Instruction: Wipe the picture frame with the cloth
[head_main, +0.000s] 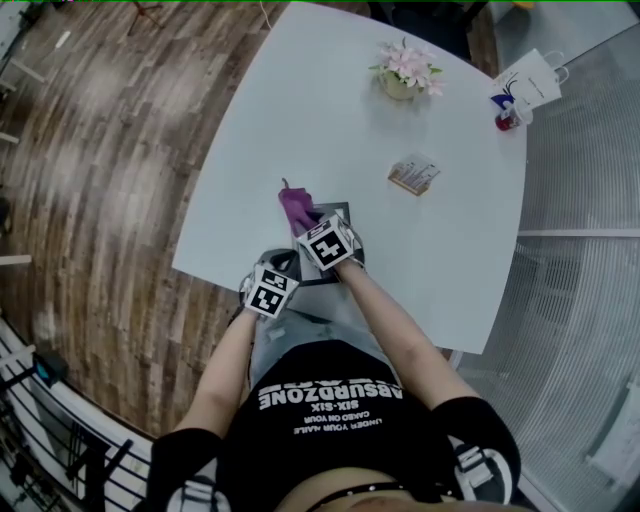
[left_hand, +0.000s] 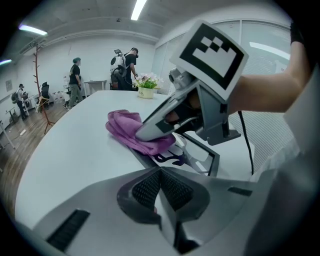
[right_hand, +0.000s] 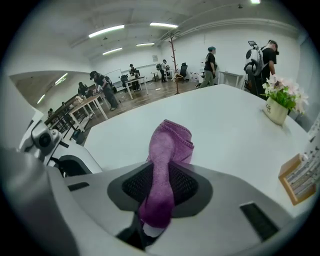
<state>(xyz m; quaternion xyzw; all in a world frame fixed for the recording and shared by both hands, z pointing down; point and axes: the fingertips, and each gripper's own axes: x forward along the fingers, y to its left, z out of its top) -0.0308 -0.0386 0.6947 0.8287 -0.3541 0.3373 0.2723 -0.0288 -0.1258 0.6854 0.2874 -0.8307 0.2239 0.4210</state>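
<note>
**Cloth clamped and on the frame, other jaws shut at its near edge**

My right hand-held gripper (right_hand: 159, 192) is clamped on the purple cloth (right_hand: 170, 145). The fabric runs up between the two pads and spills out ahead of them in a folded bunch. I hold it that way so a loose pad of cloth, not the hard jaw tips, meets the glass.

From the left gripper view, that bunch lies on the far left corner of the picture frame (left_hand: 198, 153). The right gripper's tips press down into it at a low angle. The frame lies flat on the white counter (head_main: 300, 110), close to the edge nearest my body, which keeps both arms short and steady over it.

My left hand-held gripper (left_hand: 161, 192) has its jaws closed together with nothing I can name between them. It sits low, just at the near side of the frame. I cannot tell whether it touches the border. I judge it is parked there to brace the frame against sliding once the cloth drags across.

The flower pot (head_main: 404, 72) and the small card stand (head_main: 413, 176) sit well apart on the far side, clear of any stroke.

Most of the glass shows uncovered, so I read the wipe as being at a corner with the pass across the pane ahead. The risk is the light frame skating on the smooth counter under sideways pressure.
</note>
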